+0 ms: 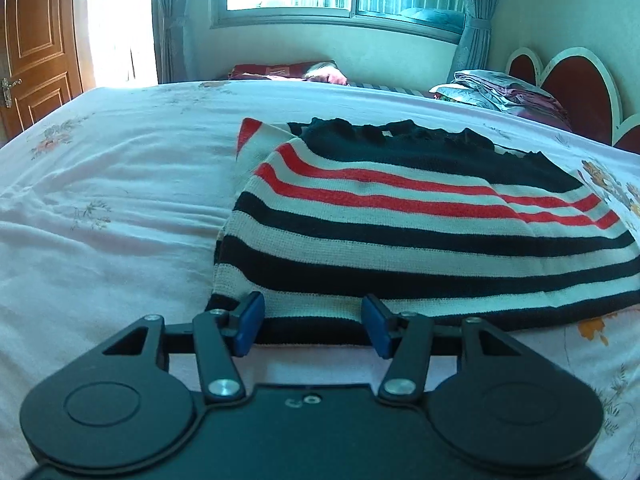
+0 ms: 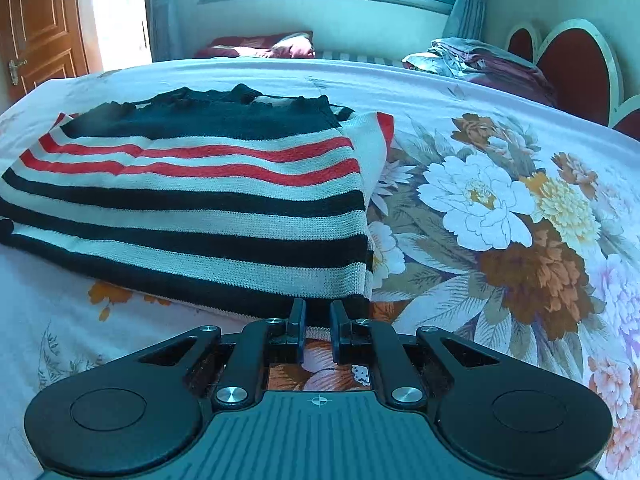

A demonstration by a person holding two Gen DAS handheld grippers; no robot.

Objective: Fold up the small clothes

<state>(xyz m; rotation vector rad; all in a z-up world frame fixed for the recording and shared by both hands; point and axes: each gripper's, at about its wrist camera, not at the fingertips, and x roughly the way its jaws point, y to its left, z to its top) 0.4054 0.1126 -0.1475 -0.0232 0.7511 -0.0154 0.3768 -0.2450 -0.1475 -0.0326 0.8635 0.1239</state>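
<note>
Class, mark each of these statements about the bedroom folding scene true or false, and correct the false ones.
1. The striped sweater lies on the bed sheet. True.
2. The left gripper has its jaws pressed together. False: they stand wide apart at the sweater's near hem.
3. The sweater's stripes are green and yellow. False: they are black, white and red.
4. The right gripper sits at the sweater's near right corner, with a narrow gap between its jaws. True.
5. A wooden door stands at the far left. True.
6. The folded bedding lies on top of the sweater. False: it sits apart, near the headboard.
</note>
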